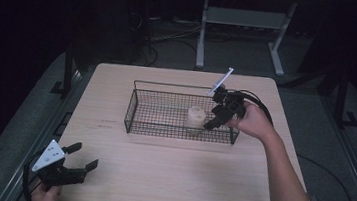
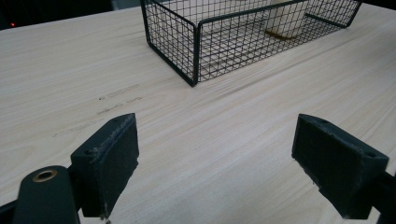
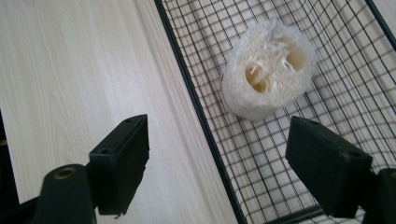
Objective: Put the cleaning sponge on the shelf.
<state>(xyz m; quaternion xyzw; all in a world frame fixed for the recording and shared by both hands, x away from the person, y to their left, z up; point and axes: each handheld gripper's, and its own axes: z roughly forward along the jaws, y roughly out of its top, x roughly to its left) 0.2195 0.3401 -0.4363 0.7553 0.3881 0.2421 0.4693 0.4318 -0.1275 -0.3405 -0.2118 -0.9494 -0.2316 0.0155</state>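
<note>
A pale, fibrous loofah piece point(image 1: 195, 117) point(image 3: 267, 74) stands inside a black wire basket point(image 1: 135, 107) point(image 3: 205, 126) point(image 2: 196, 51) in the middle of the wooden table; through the mesh it shows at the top of the left gripper view point(image 2: 287, 21). My right gripper point(image 1: 213, 123) point(image 3: 217, 168) hovers open over the basket's right end, its jaws straddling the front rim, apart from the loofah. My left gripper point(image 1: 85, 156) point(image 2: 217, 161) rests open near the table's front left corner with nothing between its jaws.
The light wooden table point(image 1: 168, 175) has bare surface between the basket and its front edge. Beyond the far edge stand a metal frame point(image 1: 202, 32) and cables on a dark floor. The person's right forearm point(image 1: 284, 177) crosses the right side.
</note>
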